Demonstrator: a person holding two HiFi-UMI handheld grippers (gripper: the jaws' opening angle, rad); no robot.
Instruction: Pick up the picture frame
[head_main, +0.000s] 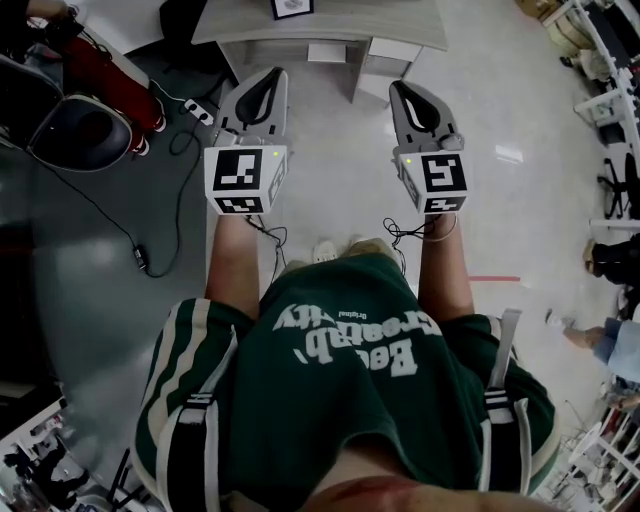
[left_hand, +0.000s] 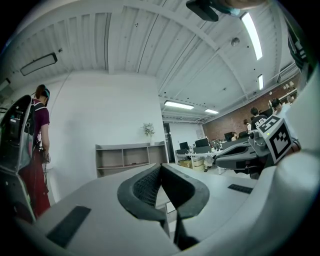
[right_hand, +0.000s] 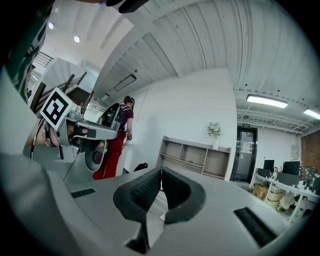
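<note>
Both closed, left claw (head_main: 270, 74), right claw (head_main: 399, 86), picture frame (head_main: 291, 8) only in head view

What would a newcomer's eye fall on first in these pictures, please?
First come the left gripper and right gripper, held out level side by side with jaws closed on nothing, each bearing a cube of square markers. Beyond them the picture frame sits on the grey table at the head view's top edge. The person's green shirt fills the bottom.
</note>
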